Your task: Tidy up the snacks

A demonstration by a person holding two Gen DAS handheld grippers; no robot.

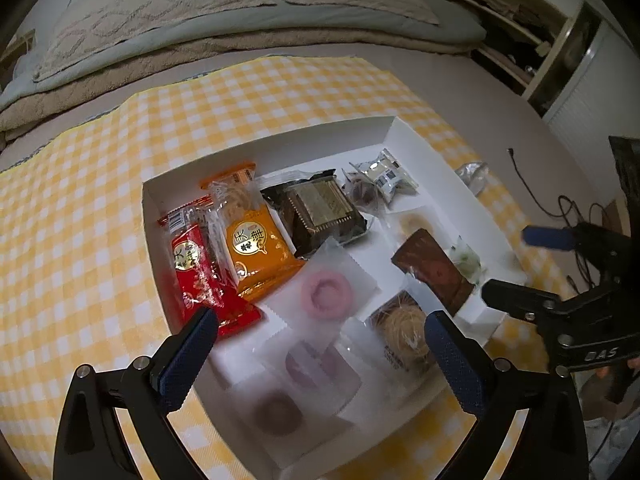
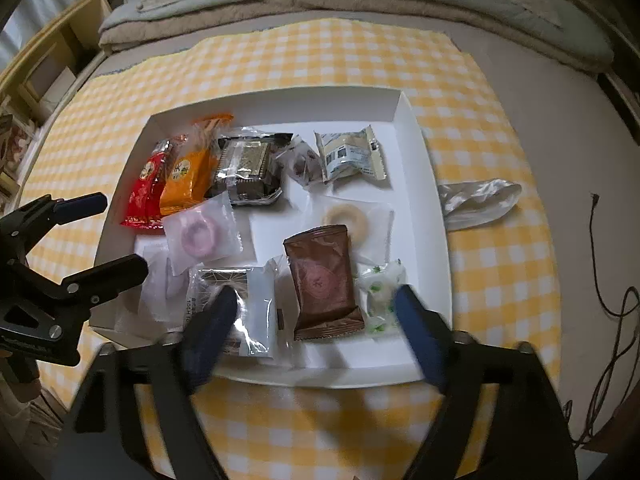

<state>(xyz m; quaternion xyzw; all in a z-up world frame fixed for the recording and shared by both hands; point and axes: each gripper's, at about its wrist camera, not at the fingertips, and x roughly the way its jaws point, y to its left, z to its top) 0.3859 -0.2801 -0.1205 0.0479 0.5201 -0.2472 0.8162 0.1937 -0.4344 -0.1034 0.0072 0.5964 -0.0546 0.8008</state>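
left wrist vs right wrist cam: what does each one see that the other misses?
Left wrist only: shelving at upper right, and a brown ring snack in clear wrap between the open left gripper fingers.

Right wrist only: yellow wooden furniture at upper left, and the whole crumpled clear wrapper beside the tray; the left view catches only a scrap of it.

Both: white tray on the checked cloth, red packet, orange packet, pink ring snack, brown pouch, and the open right gripper.
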